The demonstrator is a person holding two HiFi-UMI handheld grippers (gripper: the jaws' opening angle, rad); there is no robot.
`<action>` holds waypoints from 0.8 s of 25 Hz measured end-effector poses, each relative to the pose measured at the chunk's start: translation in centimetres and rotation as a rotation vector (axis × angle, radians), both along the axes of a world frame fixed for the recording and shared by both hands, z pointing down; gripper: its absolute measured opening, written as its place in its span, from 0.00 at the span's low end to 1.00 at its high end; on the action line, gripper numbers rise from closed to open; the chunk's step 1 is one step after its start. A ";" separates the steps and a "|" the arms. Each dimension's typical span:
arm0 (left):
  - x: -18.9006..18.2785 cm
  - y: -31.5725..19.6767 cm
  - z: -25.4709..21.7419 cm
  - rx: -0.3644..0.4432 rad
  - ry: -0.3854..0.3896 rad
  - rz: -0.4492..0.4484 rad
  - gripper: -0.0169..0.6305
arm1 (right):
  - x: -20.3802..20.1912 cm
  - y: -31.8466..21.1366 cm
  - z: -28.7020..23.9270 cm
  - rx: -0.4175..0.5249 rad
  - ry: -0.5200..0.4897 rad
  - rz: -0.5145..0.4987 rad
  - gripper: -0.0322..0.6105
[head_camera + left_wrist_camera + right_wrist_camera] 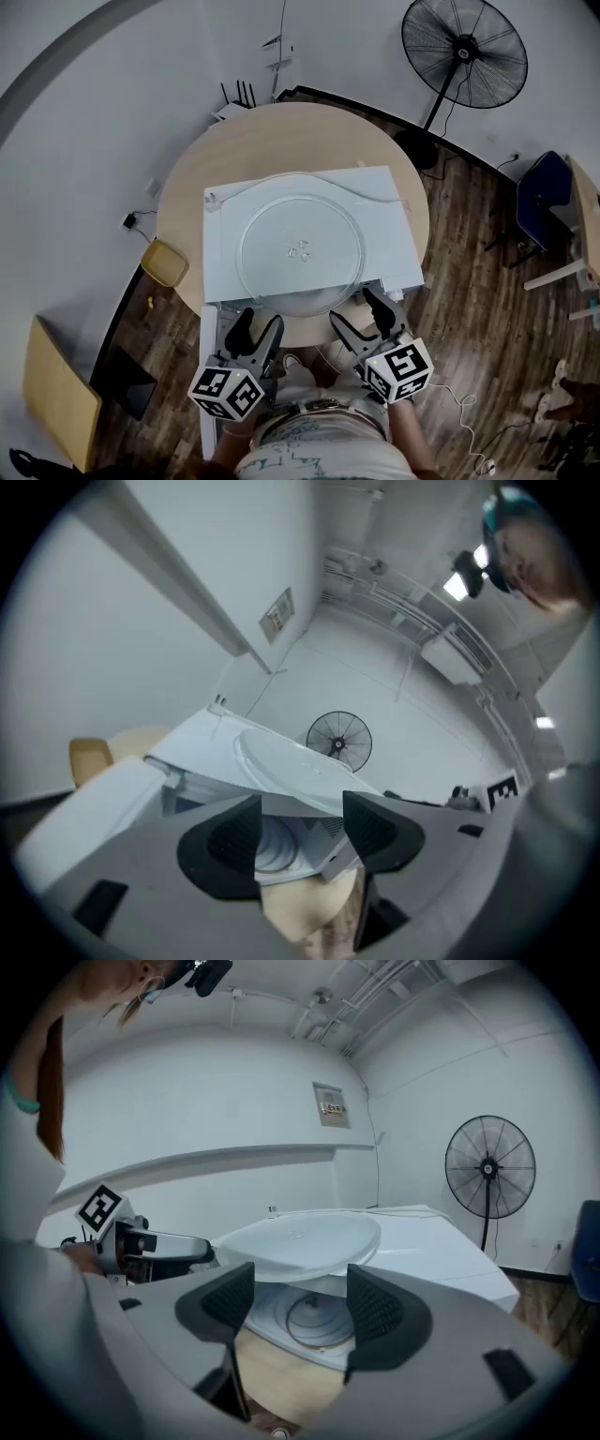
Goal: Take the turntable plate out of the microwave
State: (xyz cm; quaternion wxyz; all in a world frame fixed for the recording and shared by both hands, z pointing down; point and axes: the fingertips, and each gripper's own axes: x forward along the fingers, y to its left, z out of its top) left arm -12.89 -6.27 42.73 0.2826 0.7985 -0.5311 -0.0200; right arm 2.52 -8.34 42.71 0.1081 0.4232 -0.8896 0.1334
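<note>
Your left gripper (260, 324) and right gripper (356, 309) have fingers (225, 841) apart and empty, the plate (300, 248) on the microwave (384, 187) just beyond them, so back straight out without nudging it.

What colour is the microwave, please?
The microwave is white; the head view shows it best.

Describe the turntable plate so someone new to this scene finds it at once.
Find the round wooden table; a white microwave sits on it. The plate lies flat on the microwave's top, its near edge overhanging the front. It is the only clear, round glass disc there, wide enough to cover most of that white top.
</note>
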 end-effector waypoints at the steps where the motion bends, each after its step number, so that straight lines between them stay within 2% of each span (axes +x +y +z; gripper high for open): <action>1: 0.0 0.2 -0.3 0.030 -0.091 0.006 0.43 | -0.1 -0.1 0.0 0.002 -0.001 -0.006 0.50; 3: 0.5 0.5 -0.5 0.075 -0.252 0.038 0.43 | -0.4 -0.4 0.0 -0.001 -0.014 -0.013 0.50; 5: 1.5 0.5 -0.2 0.085 -0.323 0.085 0.43 | -0.6 -0.6 0.1 -0.001 -0.010 -0.012 0.50; 9: 2.8 0.1 0.1 0.081 -0.315 0.120 0.42 | -0.8 -1.0 0.0 -0.003 -0.010 -0.017 0.49; 12: 2.6 -0.4 0.2 0.085 -0.387 0.112 0.38 | -1.0 -1.4 0.1 -0.005 0.001 -0.024 0.49; 14: 2.3 -0.7 0.1 0.084 -0.383 0.108 0.35 | -1.2 -1.7 0.2 -0.007 0.005 -0.023 0.49; 20: 1.3 -2.4 0.2 0.078 -0.376 0.107 0.35 | -2.2 -3.2 0.3 -0.017 0.020 -0.016 0.49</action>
